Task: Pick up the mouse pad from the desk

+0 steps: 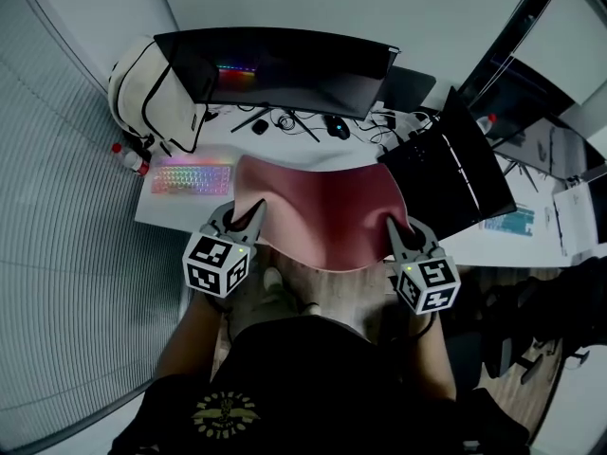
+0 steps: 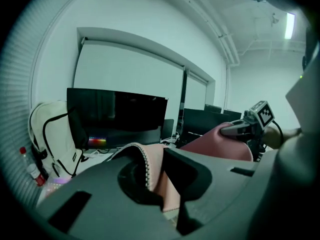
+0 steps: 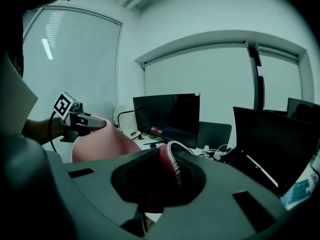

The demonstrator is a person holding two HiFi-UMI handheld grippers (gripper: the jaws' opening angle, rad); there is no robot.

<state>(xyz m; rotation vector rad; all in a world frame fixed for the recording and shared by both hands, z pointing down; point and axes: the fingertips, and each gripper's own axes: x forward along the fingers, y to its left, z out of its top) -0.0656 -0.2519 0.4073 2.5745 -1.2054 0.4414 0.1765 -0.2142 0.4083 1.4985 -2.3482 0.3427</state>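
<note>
My left tool (image 1: 249, 214) and right tool (image 1: 397, 229) each pinch a near corner of the pink mouse pad (image 1: 327, 214), which sags between them above the white worktop (image 1: 159, 212). The stitched edge could slip from either grip, or the far edge could drag the keyboard (image 1: 193, 176) and cables (image 1: 285, 121). It's a cluttered office, with a monitor (image 1: 285, 69) behind.

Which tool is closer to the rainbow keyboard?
The left. The left tool holds the pink mouse pad right beside the keyboard; the right tool grips the pad's far corner, well away.
</note>
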